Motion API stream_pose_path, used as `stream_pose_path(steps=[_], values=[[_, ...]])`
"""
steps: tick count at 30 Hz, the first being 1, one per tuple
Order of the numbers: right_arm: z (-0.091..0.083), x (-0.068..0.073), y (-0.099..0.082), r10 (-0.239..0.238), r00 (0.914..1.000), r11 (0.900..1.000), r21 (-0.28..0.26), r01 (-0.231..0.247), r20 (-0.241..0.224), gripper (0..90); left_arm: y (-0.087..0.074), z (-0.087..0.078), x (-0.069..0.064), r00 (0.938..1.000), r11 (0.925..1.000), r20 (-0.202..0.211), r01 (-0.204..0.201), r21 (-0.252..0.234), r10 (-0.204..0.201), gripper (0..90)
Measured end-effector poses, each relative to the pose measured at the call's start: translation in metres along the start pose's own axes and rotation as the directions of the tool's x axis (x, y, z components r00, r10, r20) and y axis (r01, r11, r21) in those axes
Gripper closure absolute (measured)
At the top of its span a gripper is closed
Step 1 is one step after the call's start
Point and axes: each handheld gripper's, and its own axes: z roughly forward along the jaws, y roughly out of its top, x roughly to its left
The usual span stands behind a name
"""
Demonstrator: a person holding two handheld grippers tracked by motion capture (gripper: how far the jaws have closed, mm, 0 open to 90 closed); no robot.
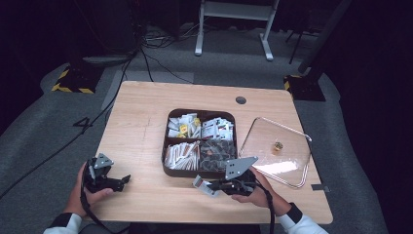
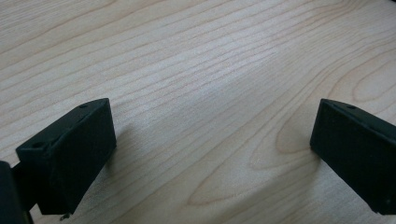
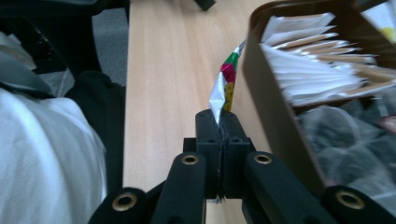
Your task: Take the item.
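Note:
My right gripper [image 1: 210, 185] is shut on a thin foil sachet [image 3: 225, 88] with red, green and yellow print; the sachet [image 1: 200, 185] sticks out past the jaw tips, just in front of the brown tray's near wall [image 1: 195, 173]. The tray has four compartments with several white sachets, paper sticks and dark packets. In the right gripper view the tray's wall [image 3: 271, 107] rises at the right of the held sachet. My left gripper [image 1: 122, 181] rests at the table's front left, jaws wide apart [image 2: 212, 140] over bare wood with nothing between them.
A clear lid with a small gold knob [image 1: 277, 146] lies on the table to the right of the tray. A round cable hole [image 1: 240, 100] sits near the table's far edge. Bare wood [image 1: 141, 126] stretches left of the tray.

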Motion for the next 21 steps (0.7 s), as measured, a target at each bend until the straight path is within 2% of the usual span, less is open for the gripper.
stream_pose_path(steps=[3, 12, 16, 21], values=[[0.007, 0.003, -0.001, 0.004, 0.9996, 0.9999, 0.012, -0.004, -0.03, 89.1, 0.0, 0.0, 0.0, 1.0, 1.0, -0.001, -0.002, -0.001, 0.002, 0.5], [0.02, 0.003, -0.008, -0.01, 0.9973, 0.9982, 0.058, 0.014, -0.073, 88.9, 0.0, 0.0, 0.0, 1.0, 1.0, 0.0, 0.0, 0.0, 0.0, 0.5], [0.024, 0.001, -0.011, -0.001, 0.9959, 0.9969, 0.078, 0.009, -0.09, 88.4, 0.0, 0.0, 0.0, 1.0, 1.0, 0.001, 0.0, 0.0, 0.0, 0.5], [0.027, -0.002, -0.015, 0.002, 0.9972, 0.9949, 0.101, 0.006, -0.075, 85.5, 0.0, 0.0, 0.0, 1.0, 1.0, 0.001, -0.002, 0.0, 0.002, 0.5]])
